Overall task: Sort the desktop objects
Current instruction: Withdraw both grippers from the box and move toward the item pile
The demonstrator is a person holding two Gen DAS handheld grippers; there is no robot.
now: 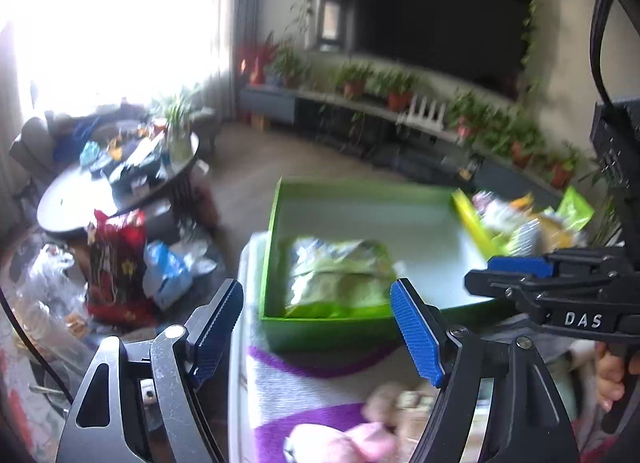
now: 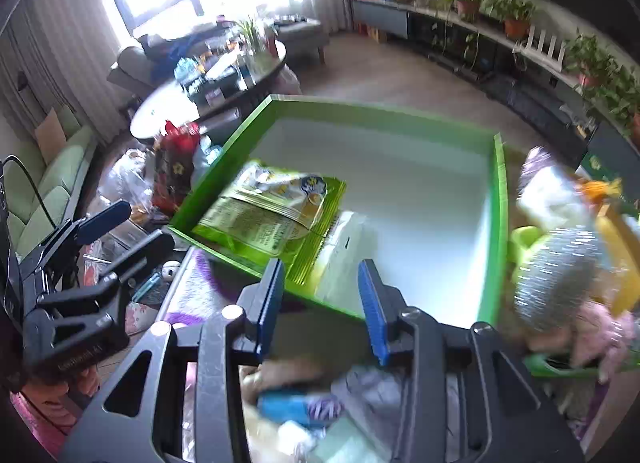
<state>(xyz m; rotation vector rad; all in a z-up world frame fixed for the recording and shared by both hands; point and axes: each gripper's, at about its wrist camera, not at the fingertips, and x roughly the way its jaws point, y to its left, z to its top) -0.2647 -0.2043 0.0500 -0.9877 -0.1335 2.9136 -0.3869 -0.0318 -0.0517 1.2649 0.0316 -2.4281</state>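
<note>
Green tray (image 2: 498, 199) on purple-and-white cloth (image 1: 304, 387), green snack packet (image 2: 272, 215) and white packet (image 2: 344, 247) lying inside

Left gripper (image 1: 316, 327) hovering wide apart and empty at the tray's near edge; right gripper (image 2: 324, 303) narrower, parted, gripping nothing

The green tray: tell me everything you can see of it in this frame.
The green tray is a shallow rectangular box with bright green walls and a pale, smooth floor, likely cardboard. It sits level on a purple-and-white cloth. Most of the floor is bare. A flat green snack packet lies at the near left corner, overlapping a white packet beside it. More packets are heaped outside its right wall. Neither hand-held gripper touches it.
</note>
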